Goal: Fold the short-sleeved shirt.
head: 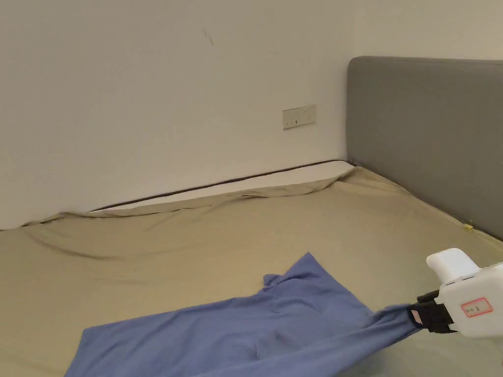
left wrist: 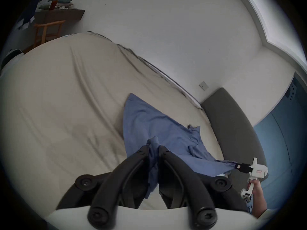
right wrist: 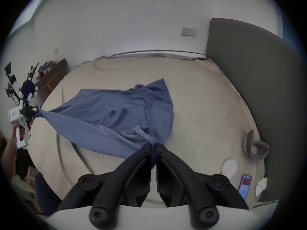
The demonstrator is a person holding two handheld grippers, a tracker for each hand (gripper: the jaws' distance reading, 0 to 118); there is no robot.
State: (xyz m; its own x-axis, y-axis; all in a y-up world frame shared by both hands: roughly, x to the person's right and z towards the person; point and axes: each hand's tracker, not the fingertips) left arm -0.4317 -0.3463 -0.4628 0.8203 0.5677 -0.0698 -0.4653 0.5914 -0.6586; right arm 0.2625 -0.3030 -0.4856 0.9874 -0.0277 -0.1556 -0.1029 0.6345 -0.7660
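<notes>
The blue shirt point(head: 236, 334) lies spread on the bed point(head: 196, 235), stretched between the two tongs. The right tongs point(head: 417, 314) are closed tight on a bunched bit of the shirt's edge, and the cloth is pulled into a thin twist right at their tips. In the right gripper view, the right tongs point(right wrist: 153, 146) have both black jaws pressed together with blue cloth pinched between them. The left tongs point(left wrist: 153, 148) are closed on the shirt too, with a fold of blue cloth squeezed between the jaws and hanging down behind them. In the right gripper view the left tongs point(right wrist: 34, 111) are far off at the other end of the shirt, held by a hand point(right wrist: 17, 129). Past both tongs, the rest of the shirt rests flat and wrinkly on the tan sheet. Beside the right tongs stands the grey headboard point(head: 427, 132). Near the right tongs, on the bed by the headboard, lie a phone point(right wrist: 245, 186) and a grey ring-shaped thing point(right wrist: 255, 148).
</notes>
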